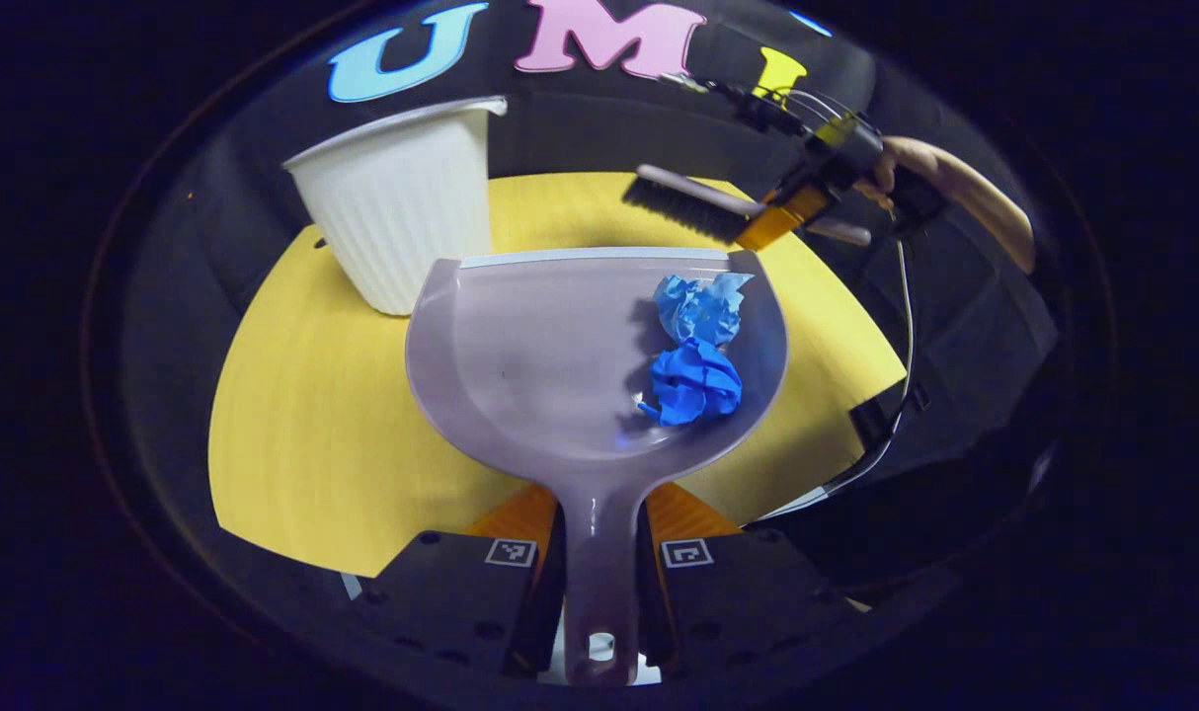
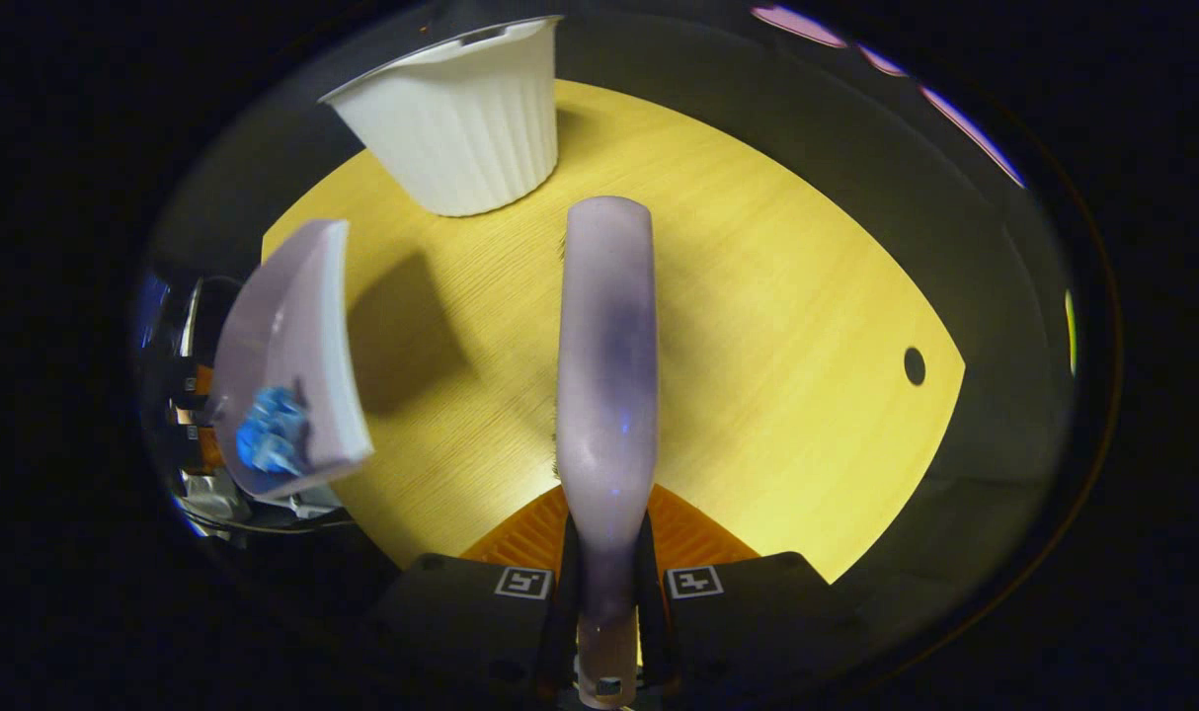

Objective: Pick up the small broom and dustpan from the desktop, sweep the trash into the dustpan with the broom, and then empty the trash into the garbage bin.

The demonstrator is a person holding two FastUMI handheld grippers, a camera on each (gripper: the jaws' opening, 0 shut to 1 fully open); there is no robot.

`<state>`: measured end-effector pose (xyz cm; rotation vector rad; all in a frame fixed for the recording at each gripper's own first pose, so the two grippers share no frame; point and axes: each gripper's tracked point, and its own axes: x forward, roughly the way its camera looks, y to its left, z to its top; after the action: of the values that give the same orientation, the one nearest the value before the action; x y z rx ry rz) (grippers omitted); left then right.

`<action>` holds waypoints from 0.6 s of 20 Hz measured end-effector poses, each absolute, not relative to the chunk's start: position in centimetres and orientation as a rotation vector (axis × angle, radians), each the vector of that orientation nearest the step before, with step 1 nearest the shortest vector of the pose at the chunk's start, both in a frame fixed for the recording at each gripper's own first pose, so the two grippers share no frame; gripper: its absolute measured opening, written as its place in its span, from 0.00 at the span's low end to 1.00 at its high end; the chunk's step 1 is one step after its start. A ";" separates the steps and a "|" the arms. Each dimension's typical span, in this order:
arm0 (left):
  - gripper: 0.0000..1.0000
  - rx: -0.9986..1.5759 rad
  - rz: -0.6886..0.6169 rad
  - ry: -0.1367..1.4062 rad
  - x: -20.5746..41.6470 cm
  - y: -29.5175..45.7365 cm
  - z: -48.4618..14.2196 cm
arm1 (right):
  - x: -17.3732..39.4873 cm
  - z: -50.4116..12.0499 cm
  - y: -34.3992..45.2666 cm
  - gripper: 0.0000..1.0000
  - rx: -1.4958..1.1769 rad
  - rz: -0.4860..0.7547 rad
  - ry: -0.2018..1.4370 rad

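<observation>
Left gripper view: the left gripper [image 1: 599,583] has its fingers clenched on the dustpan [image 1: 560,365] handle, the pan reaching straight ahead of them, clear of the counter [image 1: 303,425].
Trash: two crumpled blue paper balls [image 1: 698,351] lie in the pan, ahead and right of the fingers; sweeping looks done.
Bin: the white ribbed garbage bin [image 1: 402,212] stands ahead and left, just beyond the pan's lip.
Right gripper view: the right gripper [image 2: 607,592] grasps the broom [image 2: 607,395] by its handle; bin [image 2: 461,123] ahead and left.
Left to do: tip the pan into the bin.
In the way: nothing seen between pan and bin; broom held off to the side.
</observation>
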<state>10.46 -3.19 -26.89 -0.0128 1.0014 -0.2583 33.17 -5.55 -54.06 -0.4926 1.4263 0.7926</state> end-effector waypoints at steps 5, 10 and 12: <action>0.29 0.036 0.004 0.923 13.2 2.6 -16.1 | 32.2 -55.9 -7.0 0.28 -0.331 0.758 1.421; 0.29 0.207 0.137 0.941 20.2 10.3 -9.5 | 31.9 -56.8 -7.4 0.28 -0.170 0.791 1.419; 0.29 0.343 0.158 0.997 23.9 13.3 -8.3 | 31.5 -57.2 -7.8 0.28 -0.194 0.777 1.402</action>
<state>23.95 13.33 -8.32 0.3432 0.9974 0.1578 31.50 -7.75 -57.23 -0.1944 1.4022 0.7773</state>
